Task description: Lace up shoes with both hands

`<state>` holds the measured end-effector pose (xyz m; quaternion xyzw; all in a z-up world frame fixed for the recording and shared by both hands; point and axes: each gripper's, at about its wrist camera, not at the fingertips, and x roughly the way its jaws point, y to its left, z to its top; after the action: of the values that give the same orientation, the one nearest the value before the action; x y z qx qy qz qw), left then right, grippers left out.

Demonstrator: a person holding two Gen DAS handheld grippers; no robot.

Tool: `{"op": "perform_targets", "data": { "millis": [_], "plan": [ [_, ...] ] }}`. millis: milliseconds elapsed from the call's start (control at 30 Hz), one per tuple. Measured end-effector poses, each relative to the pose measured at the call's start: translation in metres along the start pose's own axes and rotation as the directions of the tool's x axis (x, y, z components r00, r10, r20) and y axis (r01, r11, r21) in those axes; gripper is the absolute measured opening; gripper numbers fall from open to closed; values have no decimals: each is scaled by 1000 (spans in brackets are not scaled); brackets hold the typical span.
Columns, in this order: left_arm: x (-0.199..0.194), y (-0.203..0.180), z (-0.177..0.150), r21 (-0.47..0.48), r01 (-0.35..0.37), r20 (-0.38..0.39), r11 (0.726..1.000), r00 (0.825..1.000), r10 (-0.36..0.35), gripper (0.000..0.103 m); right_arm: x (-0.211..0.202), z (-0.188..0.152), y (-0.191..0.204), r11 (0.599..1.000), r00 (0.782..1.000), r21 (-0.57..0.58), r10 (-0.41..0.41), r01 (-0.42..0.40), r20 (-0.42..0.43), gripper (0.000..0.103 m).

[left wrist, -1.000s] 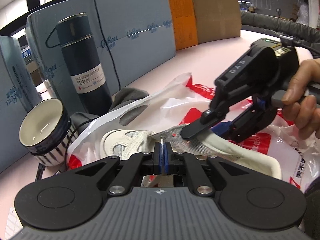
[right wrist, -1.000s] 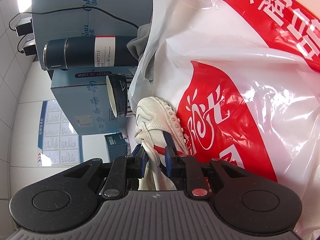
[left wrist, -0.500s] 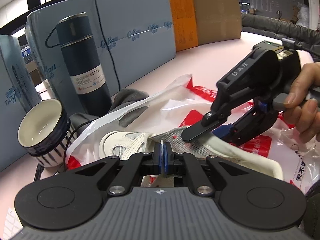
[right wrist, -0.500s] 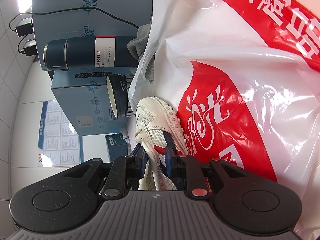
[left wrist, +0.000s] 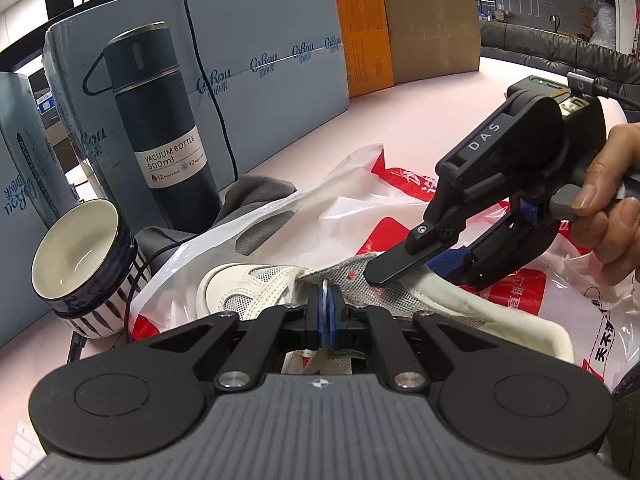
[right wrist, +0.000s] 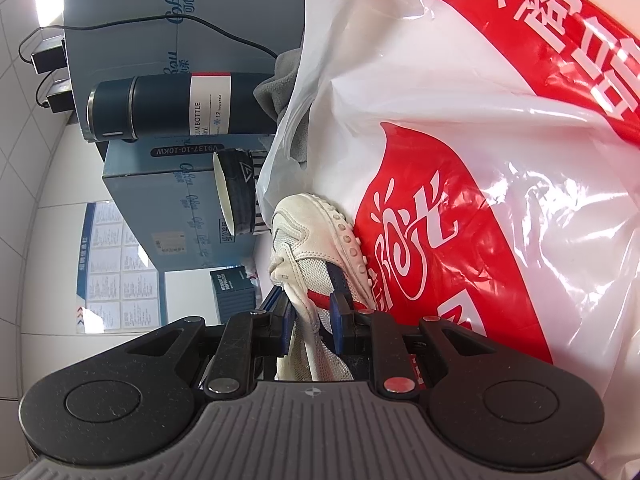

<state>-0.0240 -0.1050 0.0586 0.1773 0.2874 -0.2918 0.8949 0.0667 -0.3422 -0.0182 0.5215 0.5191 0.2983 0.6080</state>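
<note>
Both claws are gripping: our left claw (left wrist: pixel 325 312), low in the middle of its frame, is pinching the white lace (left wrist: pixel 325 294) flat between clenched pads, while our right claw (right wrist: pixel 310 320) is clamping the side of the shoe (right wrist: pixel 316 248) by its opening. We are holding that shoe on the red-and-white bag (right wrist: pixel 460 184) at bottom centre. We are judging the lacing as only begun, since no crossed rows or knot are showing.

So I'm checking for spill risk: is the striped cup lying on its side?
No, the striped cup stands on its base beside the vacuum bottle, its open mouth facing up.
</note>
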Motion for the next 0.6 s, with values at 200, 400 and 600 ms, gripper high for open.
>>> {"op": "perform_targets", "data": {
  "millis": [200, 400, 600],
  "plan": [
    [2, 1, 1, -3, -1, -19, 1000, 1000, 1, 2, 0, -1, 9, 996, 999, -85, -33, 32, -5, 17],
    [4, 0, 2, -1, -6, -29, 1000, 1000, 6, 2, -3, -3, 12, 988, 998, -144, -58, 56, -5, 17],
    [-1, -2, 3, 0, -14, -29, 1000, 999, 14, 12, -7, -6, 11, 986, 998, -158, -57, 55, -8, 18]
  ]
}}
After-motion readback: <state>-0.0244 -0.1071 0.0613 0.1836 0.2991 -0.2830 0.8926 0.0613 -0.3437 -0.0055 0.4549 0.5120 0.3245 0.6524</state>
